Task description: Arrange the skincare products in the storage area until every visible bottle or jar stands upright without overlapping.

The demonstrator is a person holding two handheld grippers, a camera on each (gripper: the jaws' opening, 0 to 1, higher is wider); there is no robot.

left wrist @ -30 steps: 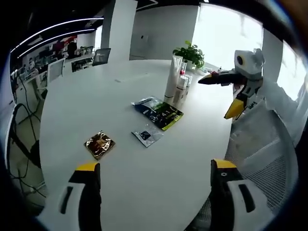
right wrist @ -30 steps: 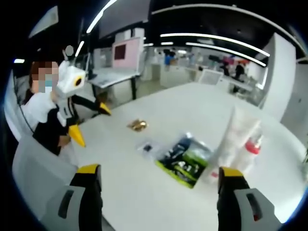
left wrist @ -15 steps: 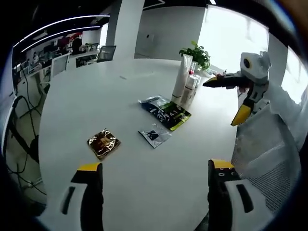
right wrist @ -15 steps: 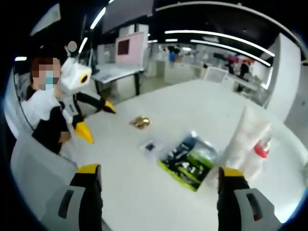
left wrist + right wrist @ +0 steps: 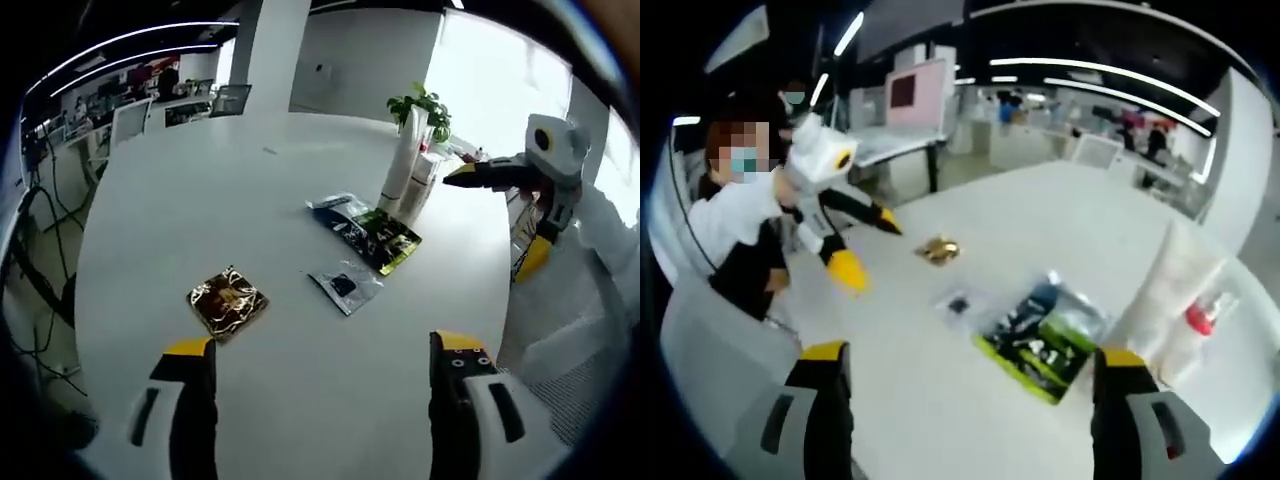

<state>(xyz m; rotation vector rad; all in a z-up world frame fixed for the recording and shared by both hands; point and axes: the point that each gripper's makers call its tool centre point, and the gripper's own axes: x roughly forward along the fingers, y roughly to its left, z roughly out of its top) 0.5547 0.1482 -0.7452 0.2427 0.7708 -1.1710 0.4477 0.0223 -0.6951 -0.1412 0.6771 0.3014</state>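
A big round white counter holds everything. A dark and green packet lies flat near its middle. Just beside the packet, toward the near edge, lies a small clear pouch with a dark square inside. Farther from the packet the same way lies a shiny gold and brown square packet. On the packet's other side stands a tall white tube, with smaller bottles touching it. A plant sits beyond the tube.

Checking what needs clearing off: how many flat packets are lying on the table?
3: a gold packet nearest the left gripper, a small clear packet mid-table, and a green-black packet beside the upright tubes.
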